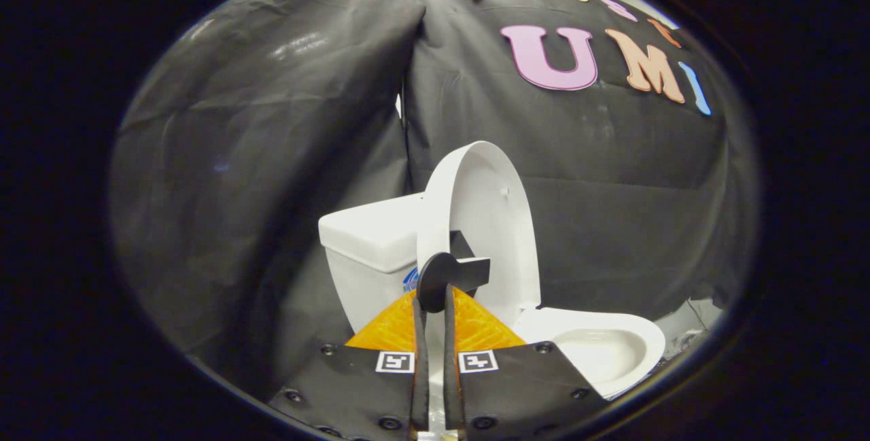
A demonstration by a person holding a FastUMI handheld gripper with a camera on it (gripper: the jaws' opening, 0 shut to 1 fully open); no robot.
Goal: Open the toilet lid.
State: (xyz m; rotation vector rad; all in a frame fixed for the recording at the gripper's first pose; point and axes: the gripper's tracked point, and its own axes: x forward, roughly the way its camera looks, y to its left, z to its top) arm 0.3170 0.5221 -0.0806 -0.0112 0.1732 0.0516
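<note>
Gripper [435, 291], fingers pinched on the raised toilet lid's [486, 217] black handle tab [445, 278], lid upright beside the tank [370, 240]; release only once the lid seems to rest stably.

The claw [435, 291] carries dark screwed plates, two square black-and-white markers and a round tab.

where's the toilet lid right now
In the gripper view the toilet lid stands raised, nearly upright, against the tank, above the open bowl; the gripper pinches the black handle on its edge.
</note>
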